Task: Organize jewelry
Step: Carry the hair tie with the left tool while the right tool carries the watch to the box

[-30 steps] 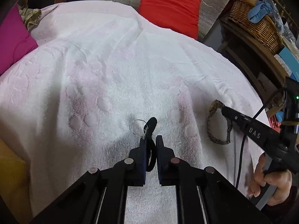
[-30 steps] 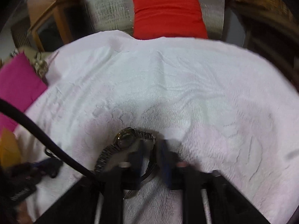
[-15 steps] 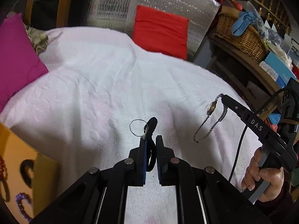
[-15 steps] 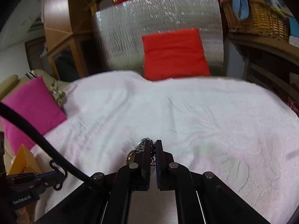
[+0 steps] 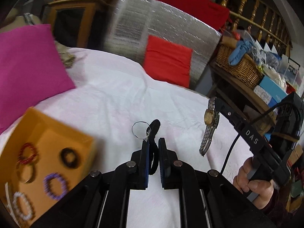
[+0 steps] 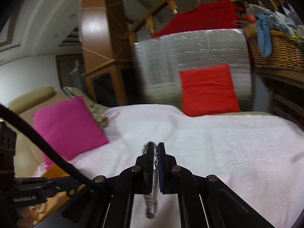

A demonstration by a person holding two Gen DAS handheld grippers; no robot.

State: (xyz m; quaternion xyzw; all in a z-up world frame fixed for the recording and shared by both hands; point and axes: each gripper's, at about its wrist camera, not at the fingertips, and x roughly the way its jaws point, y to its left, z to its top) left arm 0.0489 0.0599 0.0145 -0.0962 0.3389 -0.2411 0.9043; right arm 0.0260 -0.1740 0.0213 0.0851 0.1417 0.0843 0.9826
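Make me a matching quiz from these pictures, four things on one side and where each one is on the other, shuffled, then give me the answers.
Things:
1. wristwatch
2. black loop with wire ring
3. purple beaded bracelet
4. red cushion

Places:
A. lying in the orange tray
B. leaning on the silver foil panel
C. hanging from the right tongs
D. pinched in the left tongs

Pairs: 1-C, 2-D, 3-A, 4-B
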